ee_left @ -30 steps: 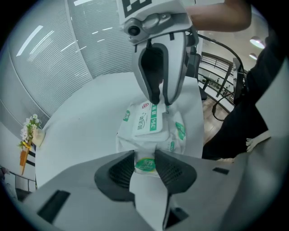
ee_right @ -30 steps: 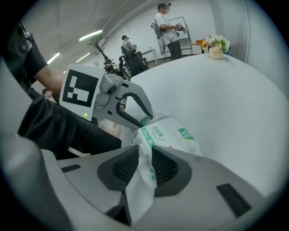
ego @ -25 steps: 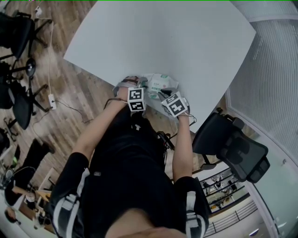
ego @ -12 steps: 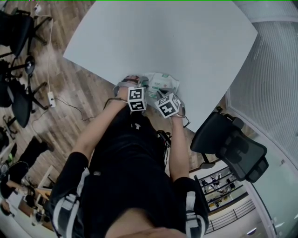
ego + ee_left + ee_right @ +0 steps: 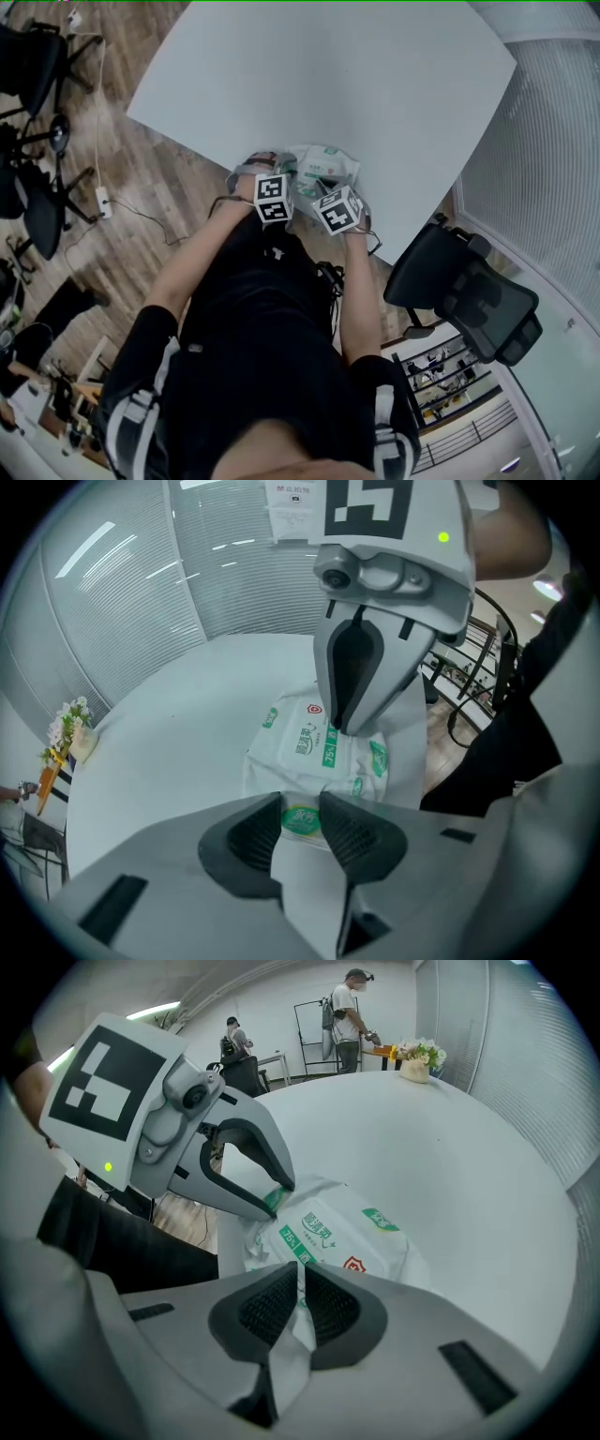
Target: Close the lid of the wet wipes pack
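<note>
Table (image 5: 375,75), near edge: wet wipes pack (image 5: 326,167), both grippers on it.
Prob. light, soft, slippery film, so hold at ends and press on lid (image 5: 307,741). L gripper (image 5: 300,822) clamped on pack end, R gripper (image 5: 298,1302) pinching film; both jaws just been closing.

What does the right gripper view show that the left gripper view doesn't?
Only the right gripper view shows two people standing beyond the table, and the left gripper seen from outside. Only the left gripper view shows the right gripper from outside and a posted notice on the wall. Both show the wet wipes pack on the white table, the flowers, and that view's own jaws, which have just been closing, pinching the pack's wrapper.
</note>
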Demonstrator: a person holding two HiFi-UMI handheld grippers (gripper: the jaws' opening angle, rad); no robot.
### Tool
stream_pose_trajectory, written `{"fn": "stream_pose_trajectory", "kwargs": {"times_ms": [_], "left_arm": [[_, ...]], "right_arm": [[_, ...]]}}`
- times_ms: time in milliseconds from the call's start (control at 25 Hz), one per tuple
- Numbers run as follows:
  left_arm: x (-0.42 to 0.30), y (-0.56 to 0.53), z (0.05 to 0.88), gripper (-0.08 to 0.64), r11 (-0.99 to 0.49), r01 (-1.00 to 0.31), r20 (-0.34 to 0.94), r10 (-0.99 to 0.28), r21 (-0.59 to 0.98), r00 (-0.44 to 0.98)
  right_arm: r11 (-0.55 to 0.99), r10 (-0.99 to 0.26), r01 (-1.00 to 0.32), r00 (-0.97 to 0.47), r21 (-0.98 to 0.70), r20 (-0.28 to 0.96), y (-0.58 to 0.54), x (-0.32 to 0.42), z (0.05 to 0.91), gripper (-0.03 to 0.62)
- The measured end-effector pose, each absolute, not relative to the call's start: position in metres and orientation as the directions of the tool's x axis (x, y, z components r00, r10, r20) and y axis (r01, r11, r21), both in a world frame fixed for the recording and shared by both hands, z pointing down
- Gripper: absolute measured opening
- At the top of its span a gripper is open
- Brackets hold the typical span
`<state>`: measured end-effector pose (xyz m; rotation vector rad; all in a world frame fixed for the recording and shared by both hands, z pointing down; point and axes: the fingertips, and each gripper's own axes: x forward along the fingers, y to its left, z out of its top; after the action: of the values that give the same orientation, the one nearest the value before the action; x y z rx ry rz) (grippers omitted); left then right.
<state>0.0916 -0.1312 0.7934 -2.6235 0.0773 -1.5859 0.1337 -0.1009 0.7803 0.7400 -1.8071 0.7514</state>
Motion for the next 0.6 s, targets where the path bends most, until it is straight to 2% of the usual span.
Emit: {"fn": "stream_pose_trajectory", "kwargs": {"times_ms": [160, 320, 440, 600], "left_arm": [[0.085, -0.132, 0.789, 0.146, -0.993, -0.097, 0.873, -0.099, -0.060, 0.477], [0.077, -0.136, 0.747, 0.105, -0.957, -0.279, 0.811, -0.226, -0.081, 0.539], [0.071, -0.133, 0.677, 0.067, -0.871, -0.489, 0.656, -0.393, -0.041, 0.645], [0.051, -0.111, 0.565, 0.044, -0.756, -0.654, 0.406, -0.601, -0.008, 0.689]], "right_arm": [[0.552, -0.231, -0.812, -0.366, -0.189, 0.901, -0.103, 0.136, 0.759, 0.046], [0.451, -0.476, -0.879, -0.382, -0.153, 0.792, -0.112, 0.155, 0.692, 0.048], [0.359, -0.657, -0.926, -0.339, -0.116, 0.674, -0.102, 0.176, 0.630, 0.049], [0.252, -0.837, -0.964, -0.261, -0.084, 0.480, -0.072, 0.194, 0.537, 0.048]]}}
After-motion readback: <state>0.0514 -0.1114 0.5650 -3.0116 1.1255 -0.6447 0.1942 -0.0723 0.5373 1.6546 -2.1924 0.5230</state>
